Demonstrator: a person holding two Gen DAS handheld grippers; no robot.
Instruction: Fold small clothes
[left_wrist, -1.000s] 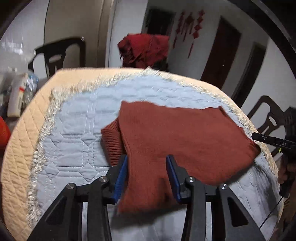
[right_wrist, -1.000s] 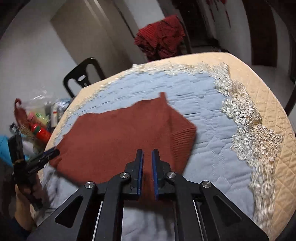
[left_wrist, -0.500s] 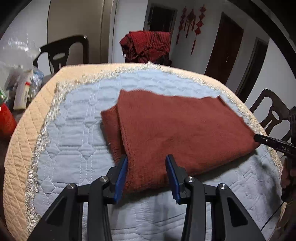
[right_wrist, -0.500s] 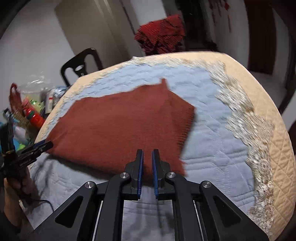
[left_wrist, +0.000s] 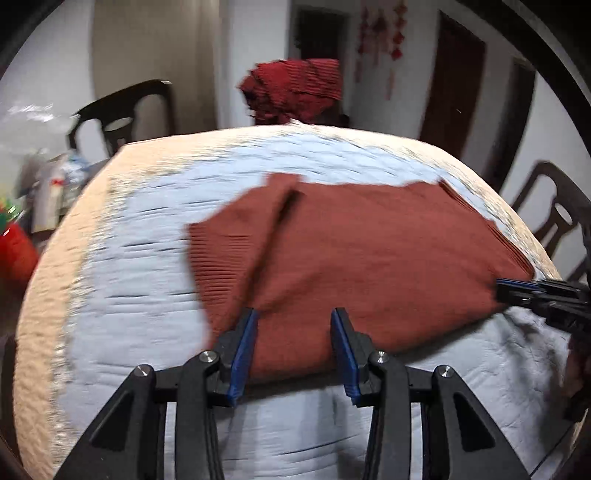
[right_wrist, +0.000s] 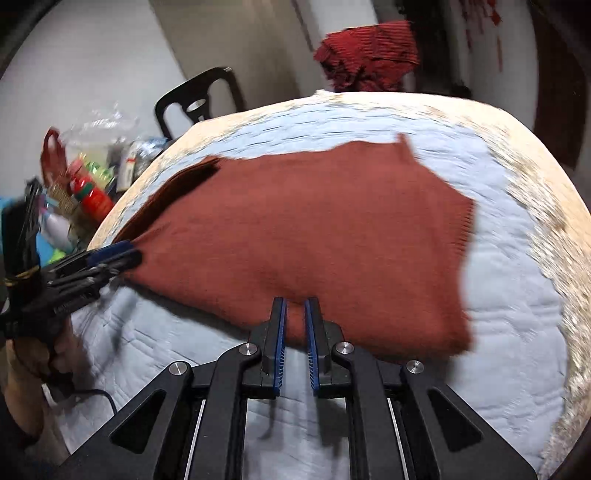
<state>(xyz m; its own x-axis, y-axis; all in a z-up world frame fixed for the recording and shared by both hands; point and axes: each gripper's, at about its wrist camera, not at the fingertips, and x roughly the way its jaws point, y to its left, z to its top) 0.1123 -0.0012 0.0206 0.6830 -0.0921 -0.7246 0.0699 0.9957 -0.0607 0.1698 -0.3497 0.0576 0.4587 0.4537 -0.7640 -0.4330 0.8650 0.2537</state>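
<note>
I am working over a round table (left_wrist: 48, 295) covered by a quilted blue cloth (left_wrist: 147, 266) with a fringed cream border, chairs around it and a heap of red fabric (left_wrist: 295, 88) behind, at the top centre of both views. The rust-brown knit garment (left_wrist: 369, 258) is lying folded across the middle of the cloth, filling the centre of each frame, its ribbed hem showing at centre left in the left view.

My right gripper (right_wrist: 294, 332) is pinching the near edge of the garment, its blue pads almost together with a ridge of knit between them. My left gripper (left_wrist: 293, 343) is standing with its pads well apart, the near edge of the garment lying between them; I judge it is not gripping yet.

Both views are smeared, so I am likely moving. To do this fold well, I should be closing the left pads on all the layers at the edge, level with the right grip, then carrying both corners together so the edge stays straight. The risk I am seeing is catching only the top layer, which would let the lower one sag and skew the fold.
</note>
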